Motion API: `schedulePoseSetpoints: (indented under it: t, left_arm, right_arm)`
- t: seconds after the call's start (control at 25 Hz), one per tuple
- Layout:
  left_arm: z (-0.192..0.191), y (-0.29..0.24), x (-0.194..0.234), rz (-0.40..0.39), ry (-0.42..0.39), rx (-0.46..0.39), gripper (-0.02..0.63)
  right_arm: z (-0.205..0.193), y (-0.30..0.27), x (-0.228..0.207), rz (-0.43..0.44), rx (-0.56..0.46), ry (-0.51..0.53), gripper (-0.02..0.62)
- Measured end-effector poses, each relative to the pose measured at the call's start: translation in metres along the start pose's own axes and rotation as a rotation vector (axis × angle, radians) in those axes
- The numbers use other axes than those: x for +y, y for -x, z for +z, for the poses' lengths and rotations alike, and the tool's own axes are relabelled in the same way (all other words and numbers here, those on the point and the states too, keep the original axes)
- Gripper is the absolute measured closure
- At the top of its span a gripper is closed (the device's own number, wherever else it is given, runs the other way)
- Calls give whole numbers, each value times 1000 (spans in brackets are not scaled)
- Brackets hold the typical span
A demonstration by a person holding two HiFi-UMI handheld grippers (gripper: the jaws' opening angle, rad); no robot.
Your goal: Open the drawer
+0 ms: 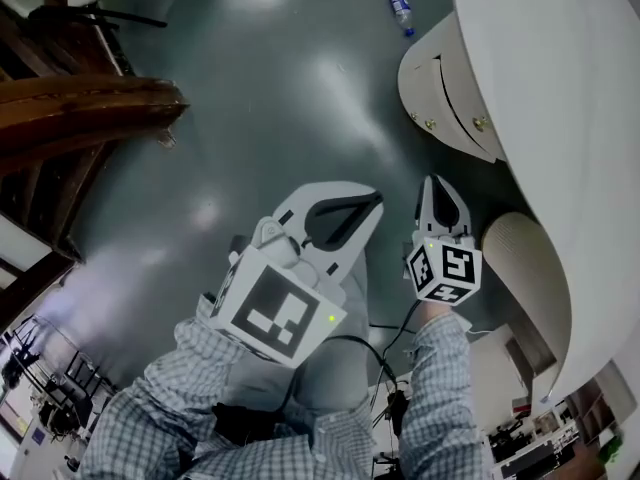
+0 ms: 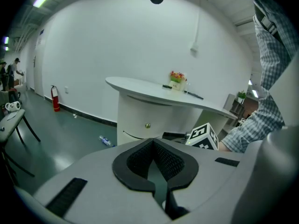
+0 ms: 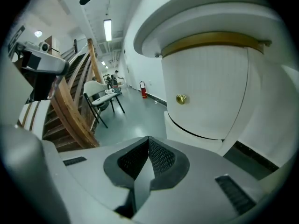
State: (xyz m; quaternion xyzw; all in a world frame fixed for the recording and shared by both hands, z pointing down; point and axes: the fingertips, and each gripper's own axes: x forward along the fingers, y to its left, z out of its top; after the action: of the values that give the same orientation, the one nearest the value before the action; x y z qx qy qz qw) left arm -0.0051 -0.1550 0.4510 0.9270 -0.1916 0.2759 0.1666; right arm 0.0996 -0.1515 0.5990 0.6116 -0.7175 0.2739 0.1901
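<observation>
Left gripper (image 2: 153, 141) nearest, closed, empty; right gripper (image 3: 148, 139) closed too, short of the drawer (image 3: 210, 87) far right. Knob (image 3: 181, 98) is small: with jaws unopened I'd just bump it.

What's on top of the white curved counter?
A small pot of colourful flowers stands on the counter top, with thin dark items lying beside it, too small to identify. Whatever lies behind the pot is covered by it.
</observation>
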Motion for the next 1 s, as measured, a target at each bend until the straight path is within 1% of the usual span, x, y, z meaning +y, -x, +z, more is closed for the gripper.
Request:
schedulePoseSetpoints:
  t: [0.12,0.36,0.52,0.72,1.0]
  left_arm:
    - [-8,-10,0,-10,-5,9,603]
    - [-28,-35,9,-7,15,6,603]
    - [-40,-56,16,-23,-5,-19,603]
    - [-45,-85,35,-33,-36,-26,603]
    - [-50,-110,58,6,-55,-37,603]
  right_arm:
    - [-12,-16,-13,-30,1,-25,586]
    - [-34,-49,-35,-76,20,-58,586]
    - [-47,-67,-48,-92,37,-82,586]
    - [-61,-90,-60,-94,70,-100,584]
    - [-84,-119,-72,-127,138,-129,584]
